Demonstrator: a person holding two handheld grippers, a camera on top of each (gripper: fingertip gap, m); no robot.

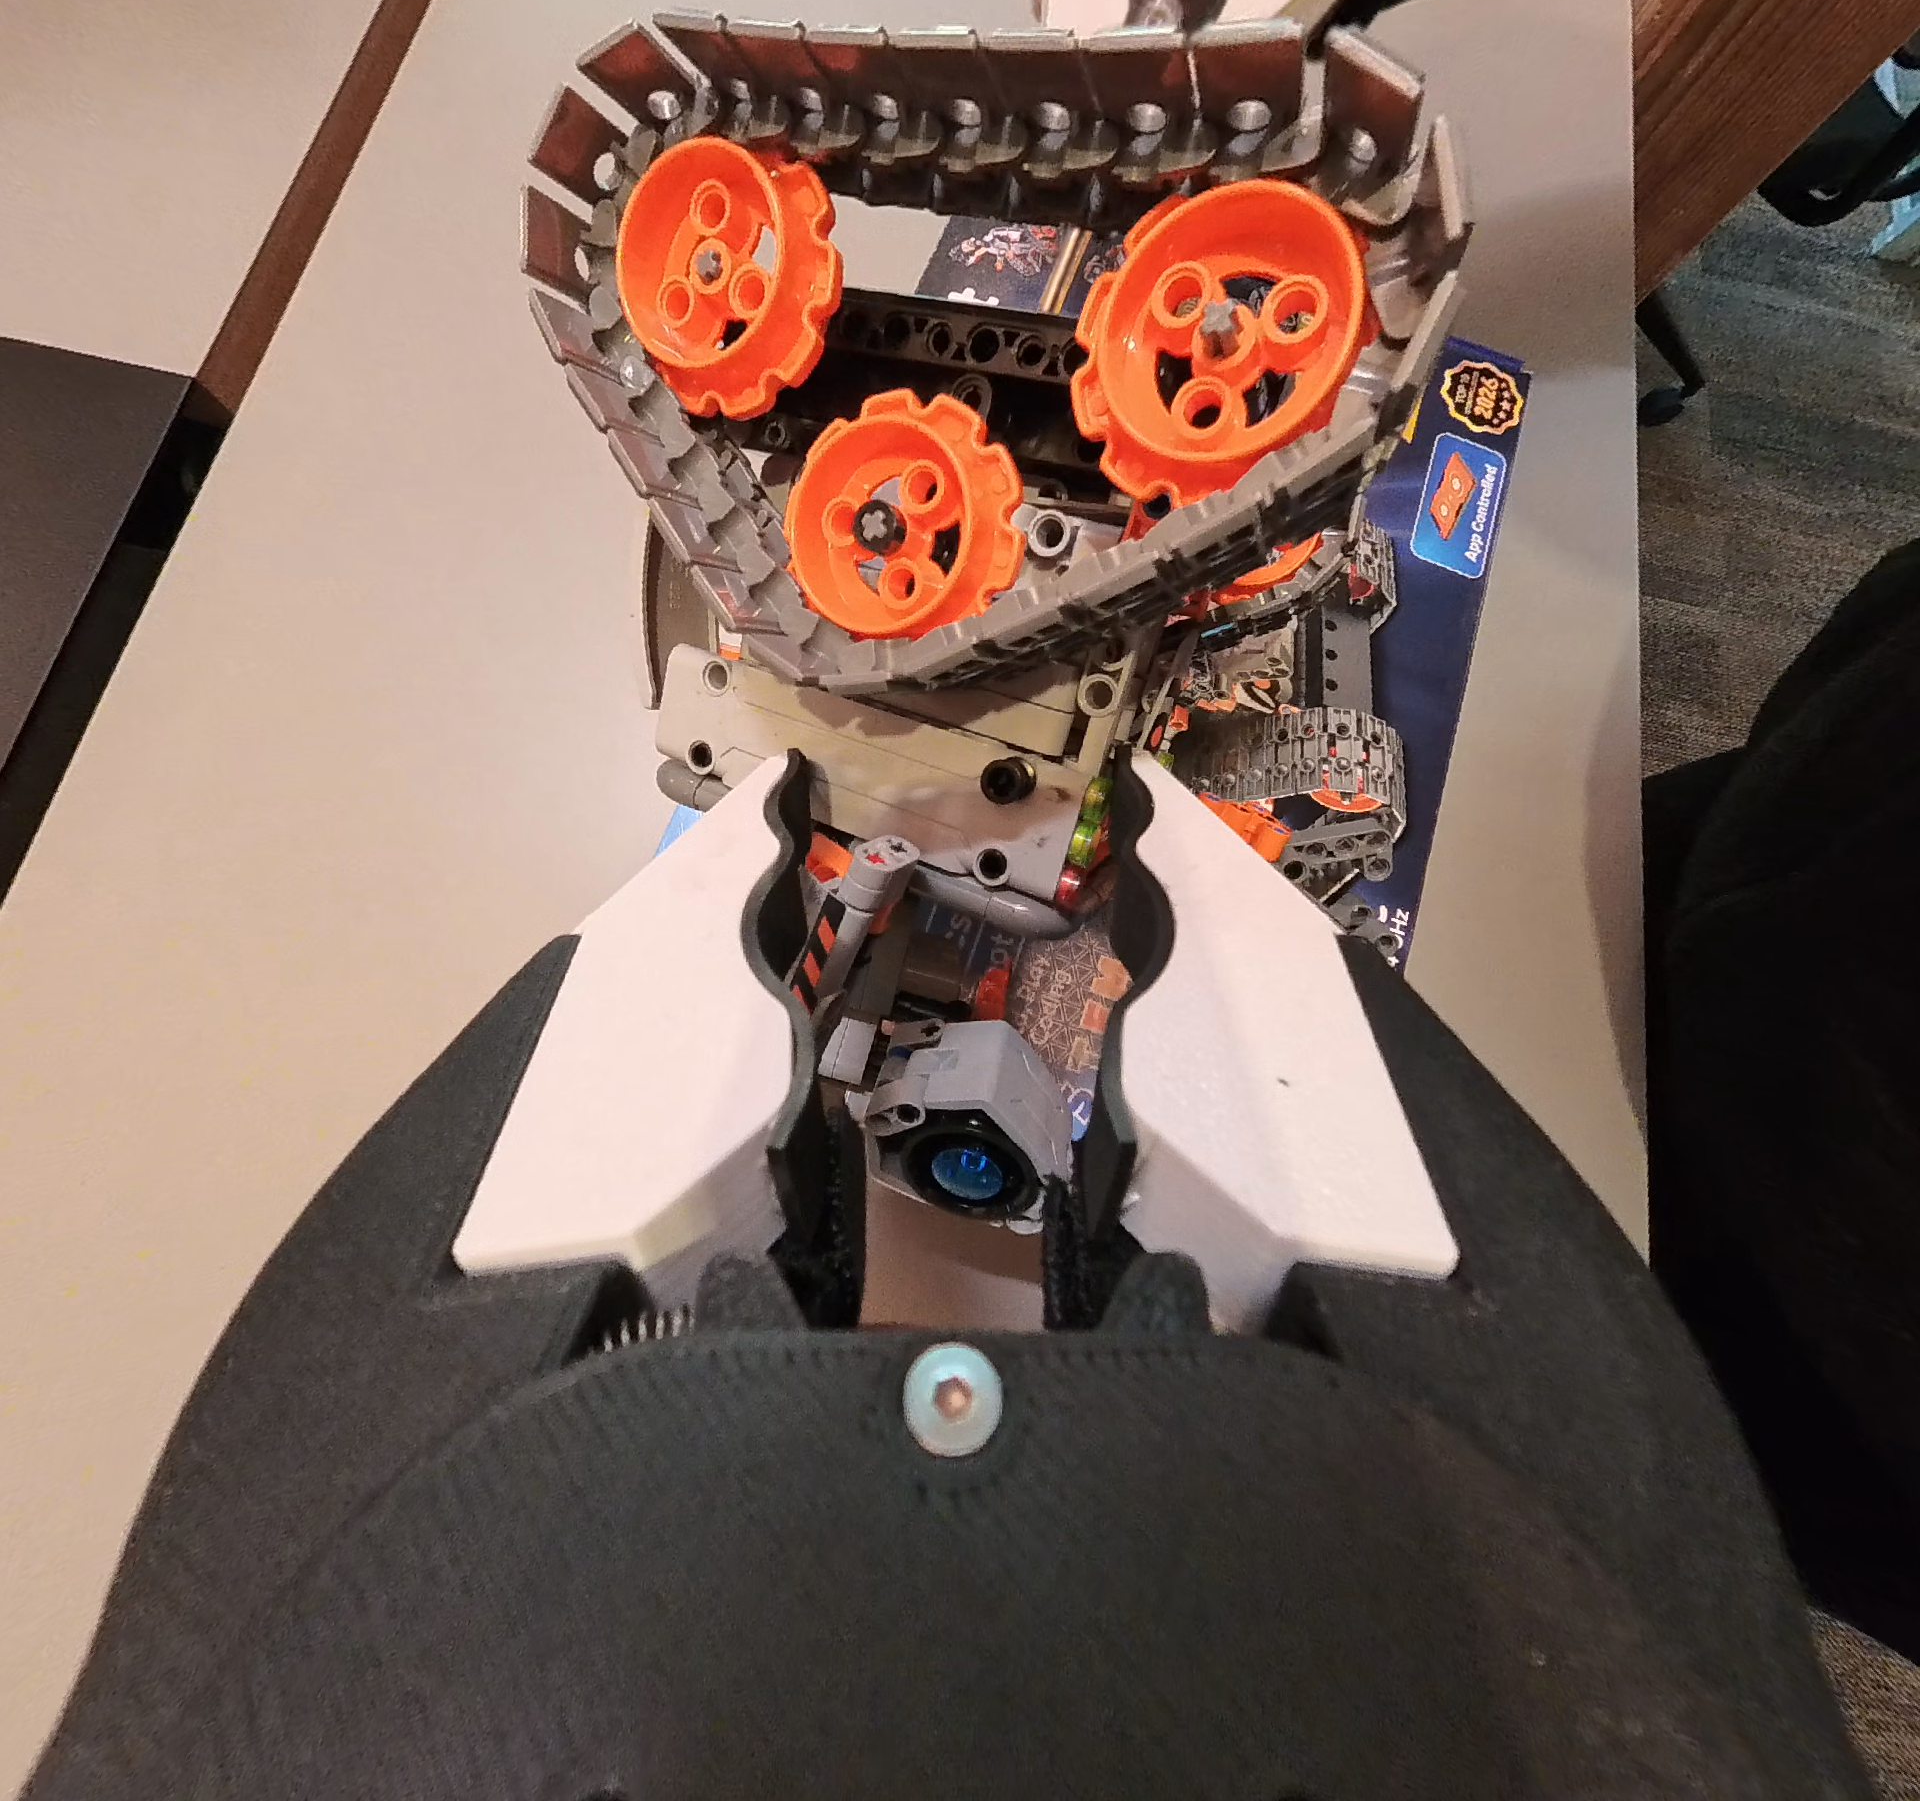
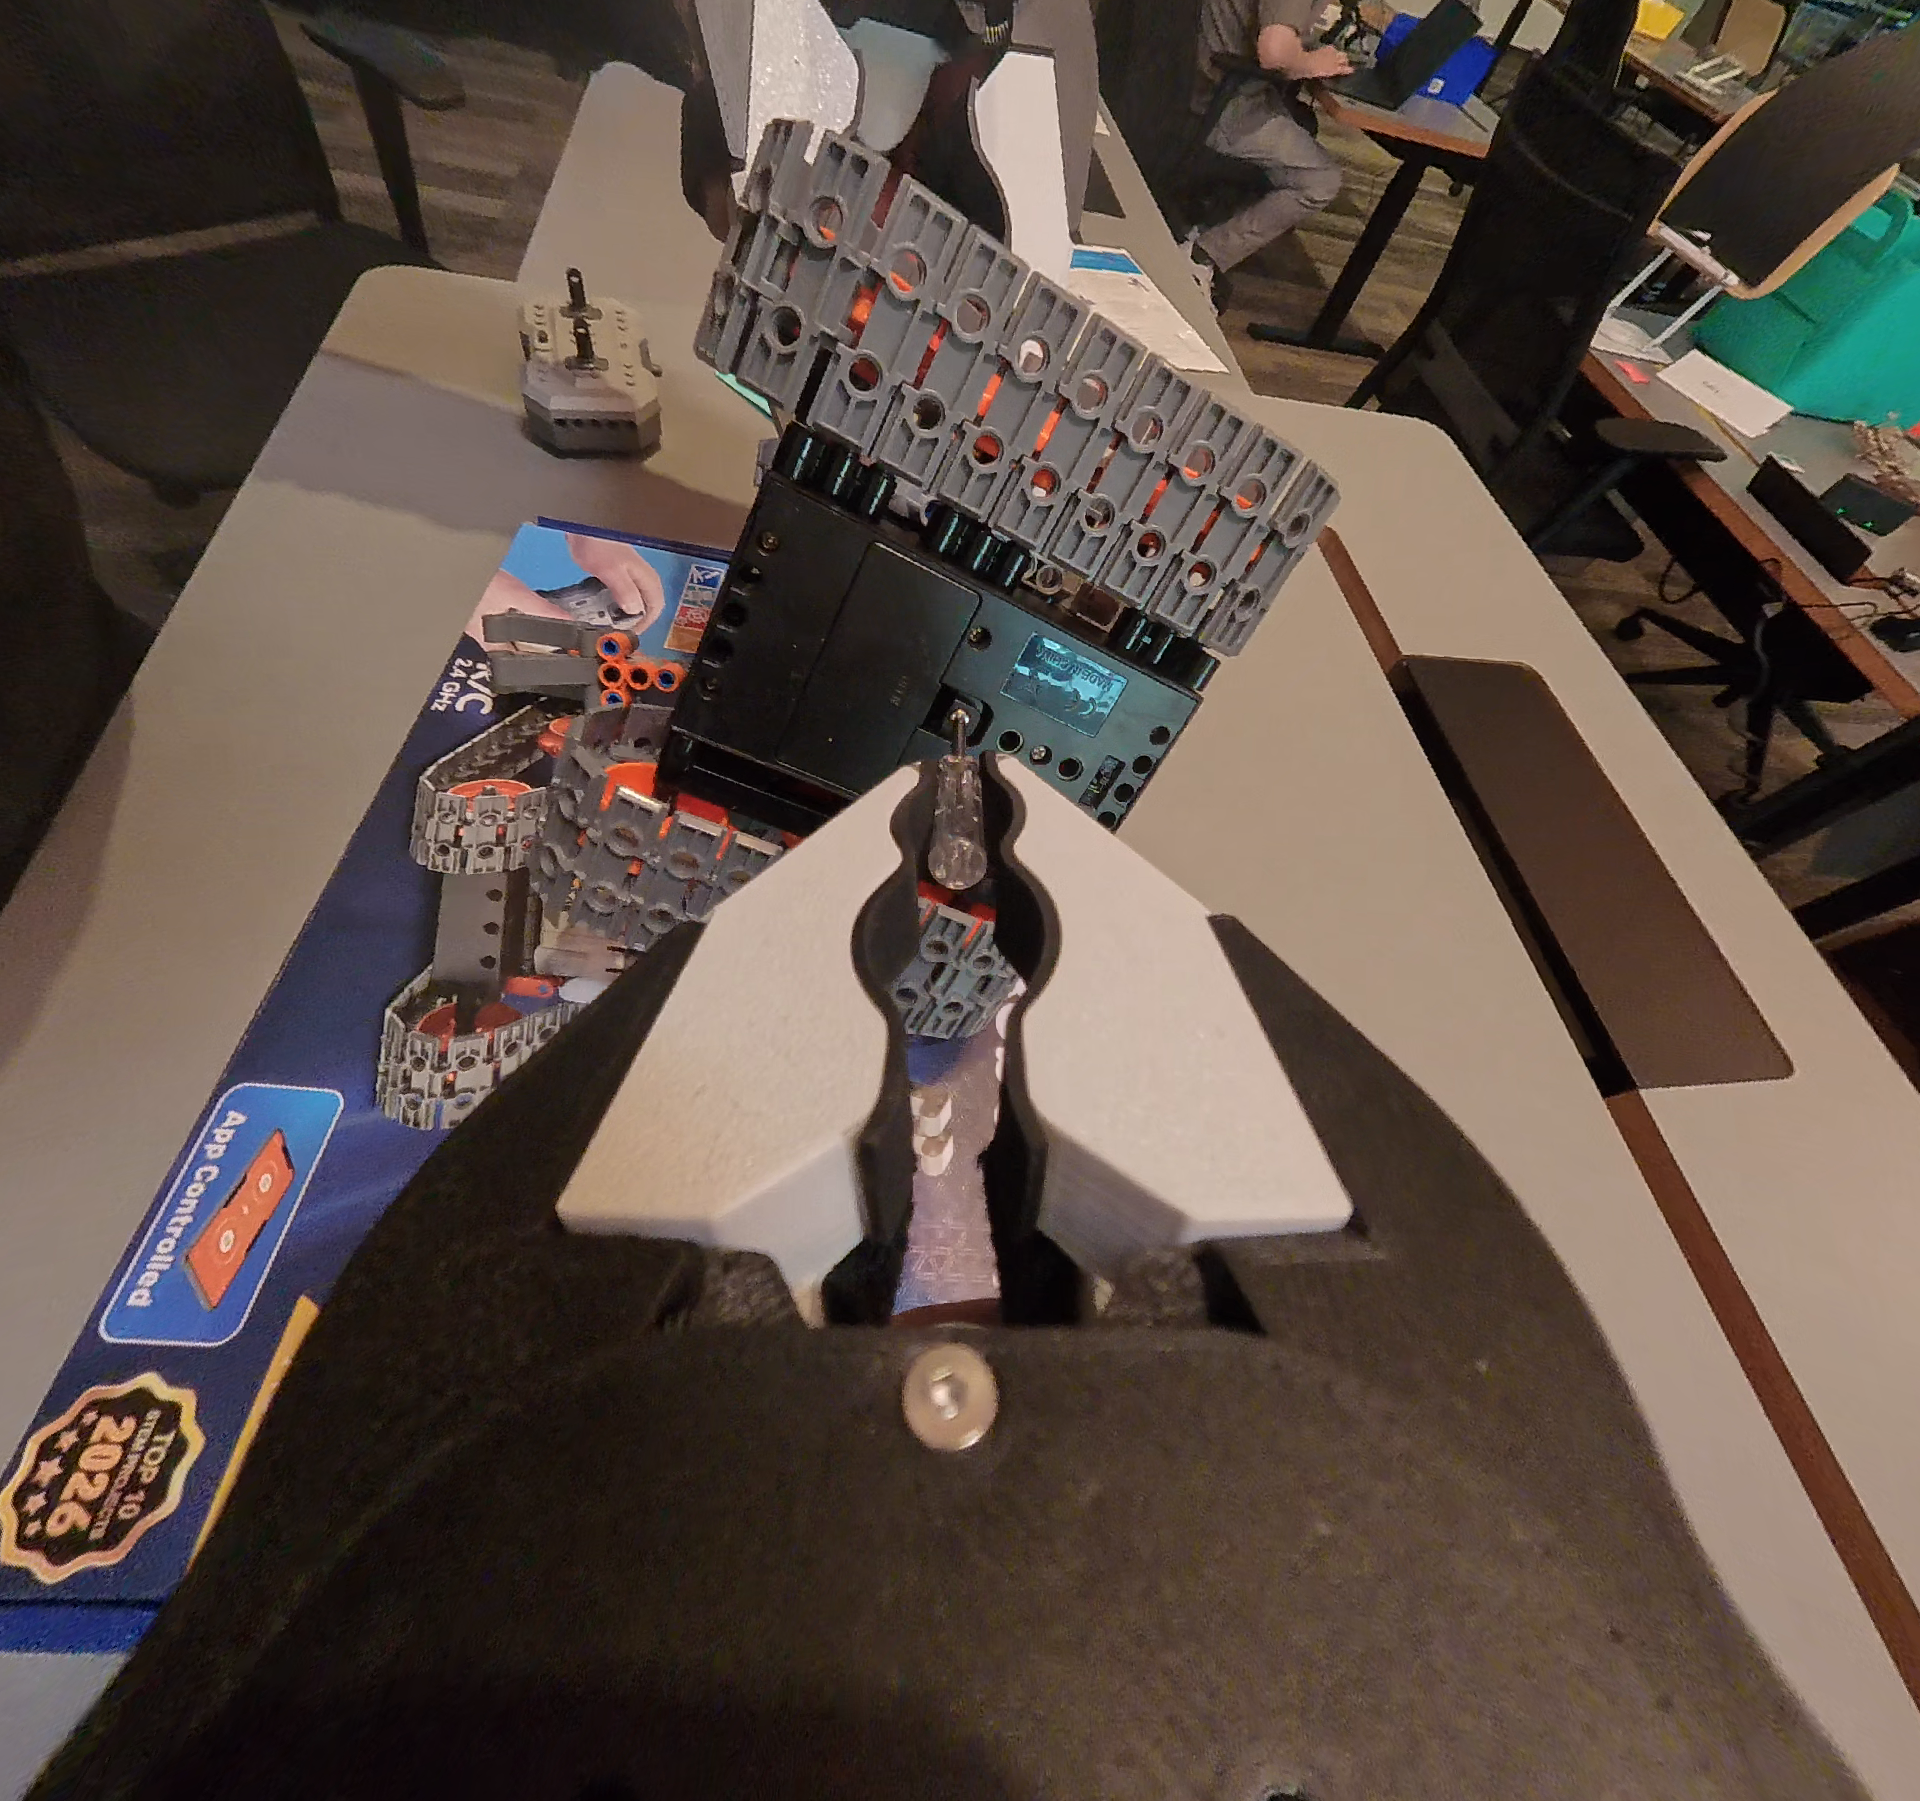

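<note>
Left tongs [image 1: 951,816]: closed narrow on the grey body block of a tracked brick model [image 1: 935,463], which is held tilted up off the counter [image 1: 312,712]. Three orange wheels [image 1: 883,515] and the grey tread loop [image 1: 977,78] are seen above the white fingers [image 1: 665,1024]; a blue lens piece sits low in the gap between them.

Right tongs [image 2: 951,806]: nearly closed on a small clear-handled screwdriver [image 2: 954,832]. Its metal tip is set at, or just short of, a screw on the model's black battery box [image 2: 914,650]; contact cannot be confirmed.

The model is held over a blue printed box [image 2: 312,1024] lying flat on the counter. A grey remote unit [image 2: 587,380] stands well apart toward the far edge. A seated person is seen in the background.

Risks, as judged:
- The driver handle is gripped only near the finger ends; it could be twisted out of line or dropped under pressure.
- The tip could be skidded off the screw head if the model is rocked.
- The model is gripped on one block only; pressed joints could be parted by a push from the driver.
- The tread could be slipped off its wheels if knocked.
</note>
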